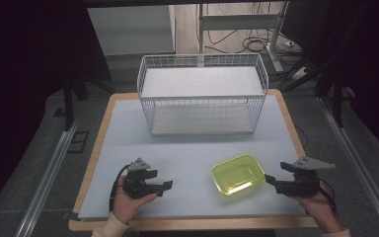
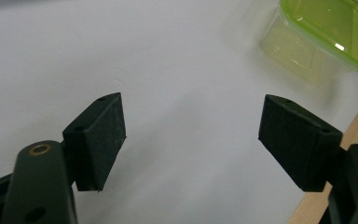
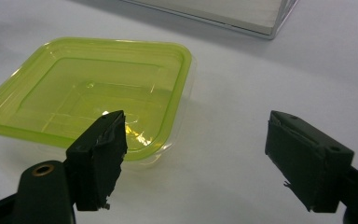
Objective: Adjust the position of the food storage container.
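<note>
- My left claw (image 1: 165,186) sits in the lower left of the high view, held in my left hand (image 1: 128,200) low over the bench (image 1: 128,138), a pale grey-white surface with a light wooden edge.
- Its jaws stand wide apart with nothing between them; in the left gripper view only bare bench surface shows in the gap.
- My right claw (image 1: 268,178) is in the lower right of the high view, held in my right hand (image 1: 318,207), its tips pointing toward the middle of the frame.
- Its jaws are also spread wide and grip nothing; in the right gripper view (image 3: 196,158) the bare bench lies between them.
- The translucent yellow-green, square plastic container with its lid on (image 1: 238,174) rests flat on the bench at lower centre-right of the high view, between my two claws and much nearer the right one.
- The right claw's tips are just beside the container's right edge; I cannot tell whether they touch it.
- In the right gripper view the container (image 3: 88,93) fills the upper left, its near corner behind my left-hand jaw.
- In the left gripper view the container (image 2: 326,37) sits in the upper right corner, well apart from the jaws.
- A white wire basket with two flat white shelves (image 1: 202,94) stands upright at the far side of the bench, upper centre of the high view.
</note>
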`<state>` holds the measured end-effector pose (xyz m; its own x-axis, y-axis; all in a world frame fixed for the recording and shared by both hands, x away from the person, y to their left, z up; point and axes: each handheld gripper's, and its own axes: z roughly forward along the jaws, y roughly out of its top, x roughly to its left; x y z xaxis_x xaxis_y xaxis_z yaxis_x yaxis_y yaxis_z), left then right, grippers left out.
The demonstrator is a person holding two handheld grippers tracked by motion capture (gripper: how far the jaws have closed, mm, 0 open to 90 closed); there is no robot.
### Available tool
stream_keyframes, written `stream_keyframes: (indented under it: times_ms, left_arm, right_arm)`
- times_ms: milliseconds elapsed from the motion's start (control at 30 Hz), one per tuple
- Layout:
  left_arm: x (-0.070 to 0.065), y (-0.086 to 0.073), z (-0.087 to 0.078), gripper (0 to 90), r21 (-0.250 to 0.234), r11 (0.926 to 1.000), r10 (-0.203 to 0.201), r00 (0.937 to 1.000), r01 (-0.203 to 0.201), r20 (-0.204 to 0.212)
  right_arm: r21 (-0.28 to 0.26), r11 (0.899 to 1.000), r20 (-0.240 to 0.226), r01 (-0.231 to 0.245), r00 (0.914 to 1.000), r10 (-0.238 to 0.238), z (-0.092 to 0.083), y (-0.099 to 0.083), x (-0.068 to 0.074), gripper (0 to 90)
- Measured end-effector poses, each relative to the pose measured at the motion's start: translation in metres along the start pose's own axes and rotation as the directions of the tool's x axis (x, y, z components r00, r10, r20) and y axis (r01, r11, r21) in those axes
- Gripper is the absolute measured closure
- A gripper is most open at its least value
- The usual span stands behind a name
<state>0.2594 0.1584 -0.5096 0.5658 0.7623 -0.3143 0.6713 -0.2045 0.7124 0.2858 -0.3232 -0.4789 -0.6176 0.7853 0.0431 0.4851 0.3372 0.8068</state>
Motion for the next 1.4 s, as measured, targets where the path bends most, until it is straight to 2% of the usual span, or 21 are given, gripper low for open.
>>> stream_keyframes:
  times_ms: [100, 167, 200, 267, 333, 400, 467, 500, 533, 567, 600, 667, 700, 733, 767, 867, 933, 1000, 1133, 1233, 1400]
  left_arm:
    - [0.000, 0.000, 0.000, 22.6, -0.002, 1.0000, -0.003, 1.0000, 0.003, 0.000]
    - [0.001, 0.000, 0.000, 22.6, 0.002, 1.0000, -0.007, 1.0000, 0.007, 0.002]
    - [0.001, 0.000, 0.000, 22.6, 0.002, 1.0000, -0.007, 1.0000, 0.007, 0.002]
    - [0.001, -0.001, 0.001, 22.6, 0.003, 0.9999, -0.014, 0.9999, 0.014, 0.006]
    - [0.002, -0.001, 0.001, 22.6, 0.002, 0.9998, -0.018, 0.9998, 0.018, 0.011]
    - [0.001, -0.001, 0.001, 22.7, 0.000, 0.9998, -0.020, 0.9997, 0.020, 0.013]
    - [0.001, -0.001, 0.001, 22.7, 0.000, 0.9998, -0.019, 0.9997, 0.019, 0.014]
    - [0.000, -0.001, 0.002, 22.7, 0.002, 0.9998, -0.019, 0.9997, 0.019, 0.016]
    - [0.000, -0.001, 0.002, 22.7, 0.002, 0.9998, -0.019, 0.9997, 0.019, 0.016]
    - [0.000, -0.001, 0.002, 22.7, 0.004, 0.9998, -0.019, 0.9997, 0.019, 0.016]
    - [0.000, -0.001, 0.003, 22.7, 0.006, 0.9998, -0.019, 0.9997, 0.019, 0.016]
    - [0.000, -0.001, 0.003, 22.8, 0.007, 0.9998, -0.019, 0.9997, 0.019, 0.014]
    - [0.000, -0.001, 0.004, 22.8, 0.009, 0.9998, -0.018, 0.9997, 0.018, 0.015]
    - [0.000, -0.002, 0.004, 22.9, 0.013, 0.9997, -0.019, 0.9997, 0.019, 0.018]
    - [0.000, -0.002, 0.005, 23.0, 0.014, 0.9997, -0.020, 0.9995, 0.020, 0.022]
    - [-0.001, -0.002, 0.006, 23.1, 0.018, 0.9997, -0.015, 0.9996, 0.014, 0.023]
    - [-0.002, -0.002, 0.006, 23.1, 0.019, 0.9997, -0.014, 0.9996, 0.014, 0.023]
    - [-0.002, -0.003, 0.007, 23.0, 0.021, 0.9997, -0.011, 0.9996, 0.010, 0.025]
    - [-0.001, -0.003, 0.007, 23.0, 0.021, 0.9997, -0.014, 0.9996, 0.013, 0.025]
    - [-0.001, -0.003, 0.006, 23.0, 0.019, 0.9997, -0.015, 0.9995, 0.014, 0.026]
    - [-0.001, -0.003, 0.007, 22.9, 0.020, 0.9997, -0.017, 0.9995, 0.016, 0.027]
  right_arm:
    - [-0.007, 1.000, 0.000, 0.009, 1.0000, -0.009, -0.003, 0.001, 0.001, 22.7]
    - [-0.015, 1.000, -0.012, 0.021, 0.9997, -0.021, -0.008, 0.003, 0.001, 34.8]
    - [-0.015, 1.000, -0.012, 0.021, 0.9997, -0.021, -0.008, 0.003, 0.001, 34.8]
    - [-0.018, 0.999, -0.037, 0.040, 0.9985, -0.041, -0.014, 0.004, 0.002, 56.4]
    - [-0.024, 0.998, -0.071, 0.054, 0.9959, -0.055, -0.019, 0.006, 0.003, 71.9]
    - [-0.031, 0.997, -0.088, 0.077, 0.9929, -0.080, -0.024, 0.010, 0.006, 84.3]
    - [-0.019, 0.995, -0.109, 0.096, 0.9892, -0.098, -0.027, 0.013, 0.011, 89.4]
    - [-0.012, 0.992, -0.142, 0.123, 0.9821, -0.124, -0.028, 0.015, 0.019, 89.5]
    - [-0.012, 0.992, -0.142, 0.123, 0.9821, -0.124, -0.028, 0.015, 0.019, 89.5]
    - [-0.008, 0.990, -0.165, 0.138, 0.9767, -0.137, -0.027, 0.016, 0.024, 89.6]
    - [0.005, 0.983, -0.193, 0.185, 0.9644, -0.181, -0.025, 0.017, 0.035, 89.6]
    - [0.012, 0.977, -0.235, 0.214, 0.9501, -0.206, -0.022, 0.020, 0.047, 89.6]
    - [0.012, 0.977, -0.235, 0.214, 0.9501, -0.206, -0.022, 0.020, 0.047, 89.6]
    - [0.018, 0.973, -0.279, 0.229, 0.9358, -0.215, -0.018, 0.020, 0.059, 89.6]
    - [0.024, 0.970, -0.295, 0.240, 0.9291, -0.223, -0.015, 0.020, 0.064, 89.6]
    - [0.065, 0.952, -0.353, 0.299, 0.8992, -0.258, 0.000, 0.017, 0.083, 89.6]
    - [0.087, 0.945, -0.388, 0.316, 0.8843, -0.260, 0.009, 0.015, 0.092, 89.6]
    - [0.110, 0.937, -0.406, 0.333, 0.8750, -0.263, 0.017, 0.013, 0.099, 89.6]
    - [0.132, 0.928, -0.416, 0.348, 0.8691, -0.267, 0.026, 0.011, 0.104, 89.6]
    - [0.152, 0.920, -0.410, 0.360, 0.8704, -0.273, 0.035, 0.010, 0.108, 89.6]
    - [0.163, 0.922, -0.407, 0.353, 0.8746, -0.263, 0.043, 0.013, 0.110, 89.7]
